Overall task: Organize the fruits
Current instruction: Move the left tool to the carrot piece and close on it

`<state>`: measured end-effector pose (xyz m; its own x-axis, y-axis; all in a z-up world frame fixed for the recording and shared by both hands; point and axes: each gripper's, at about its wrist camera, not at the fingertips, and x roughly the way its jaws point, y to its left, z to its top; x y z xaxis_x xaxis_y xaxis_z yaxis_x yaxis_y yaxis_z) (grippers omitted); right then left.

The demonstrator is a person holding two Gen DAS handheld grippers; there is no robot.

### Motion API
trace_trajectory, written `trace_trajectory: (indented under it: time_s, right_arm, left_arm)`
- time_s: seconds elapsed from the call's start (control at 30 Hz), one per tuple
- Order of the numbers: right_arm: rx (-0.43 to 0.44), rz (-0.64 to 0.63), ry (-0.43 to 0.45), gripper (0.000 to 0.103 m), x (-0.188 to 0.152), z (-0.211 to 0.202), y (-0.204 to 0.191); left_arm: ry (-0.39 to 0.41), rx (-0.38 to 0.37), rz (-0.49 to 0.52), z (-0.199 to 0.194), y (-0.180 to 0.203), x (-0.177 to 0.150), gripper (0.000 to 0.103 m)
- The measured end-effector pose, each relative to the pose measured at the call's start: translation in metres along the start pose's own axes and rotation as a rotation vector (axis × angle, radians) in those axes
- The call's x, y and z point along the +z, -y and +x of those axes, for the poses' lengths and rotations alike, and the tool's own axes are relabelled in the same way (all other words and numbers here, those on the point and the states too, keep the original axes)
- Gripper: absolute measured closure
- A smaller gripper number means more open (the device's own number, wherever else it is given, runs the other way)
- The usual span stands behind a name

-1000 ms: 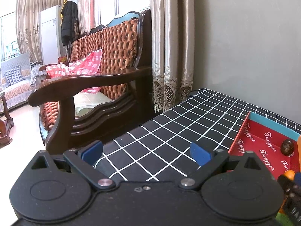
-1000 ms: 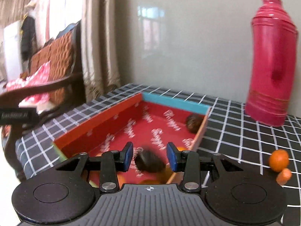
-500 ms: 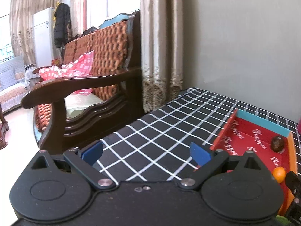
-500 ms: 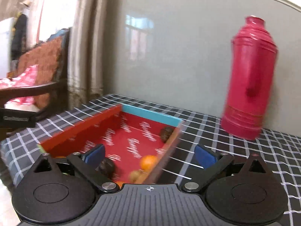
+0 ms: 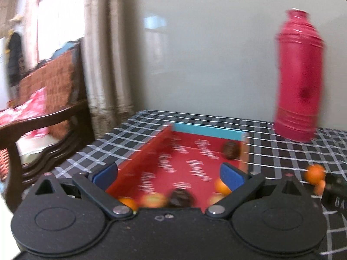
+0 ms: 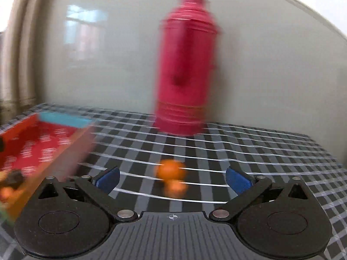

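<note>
A red box [image 5: 184, 166] with a blue far wall lies on the checked table. It holds several small orange fruits [image 5: 221, 187] and dark brown fruits [image 5: 231, 149]. My left gripper [image 5: 168, 174] is open and empty, facing over the box. My right gripper [image 6: 172, 178] is open and empty, facing two small orange fruits [image 6: 171, 169] on the table to the right of the box [image 6: 39, 143]. These loose oranges also show in the left wrist view [image 5: 315, 173], with the right gripper's edge beside them. Both views are blurred.
A tall pink thermos [image 6: 186, 69] stands at the back of the table by the grey wall; it also shows in the left wrist view [image 5: 300, 75]. A wooden sofa [image 5: 45, 117] and curtains stand left of the table [image 6: 260, 151].
Both grippers have swung to the right. The right gripper has opened, let go of a dark fruit into the box and moved over to the loose oranges. The left gripper now faces the box.
</note>
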<state>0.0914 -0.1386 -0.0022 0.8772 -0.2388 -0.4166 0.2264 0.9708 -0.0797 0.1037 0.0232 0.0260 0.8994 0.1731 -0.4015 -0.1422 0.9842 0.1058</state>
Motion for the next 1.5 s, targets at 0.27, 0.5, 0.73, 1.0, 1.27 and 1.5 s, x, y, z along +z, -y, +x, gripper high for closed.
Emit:
trace_trajectory:
  time_s: [0.27, 0.5, 0.73, 1.0, 1.27, 1.5]
  right_arm:
    - [-0.368, 0.133, 0.021, 0.0, -0.006, -0.008, 0.081]
    - [-0.447, 0.183, 0.059, 0.0, -0.011, -0.026, 0.133]
    - [-0.419, 0.261, 0.067, 0.0, -0.009, -0.039, 0.161]
    - [-0.395, 0.278, 0.064, 0.0, -0.011, -0.041, 0.169]
    - [-0.356, 0.267, 0.054, 0.0, -0.01, -0.034, 0.161]
    - [-0.318, 0.261, 0.053, 0.0, -0.008, -0.03, 0.153]
  left_arm:
    - [0.015, -0.156, 0.131, -0.01, 0.083, -0.017, 0.009]
    - [0.032, -0.248, 0.223, -0.013, 0.15, -0.028, 0.02]
    - [-0.056, -0.215, 0.214, 0.003, 0.189, -0.035, 0.032]
    - [-0.153, -0.264, 0.196, 0.024, 0.206, -0.033, 0.078]
    - [-0.16, -0.268, 0.167, 0.023, 0.201, -0.033, 0.092]
    - [-0.027, -0.187, 0.138, 0.007, 0.178, -0.021, 0.091]
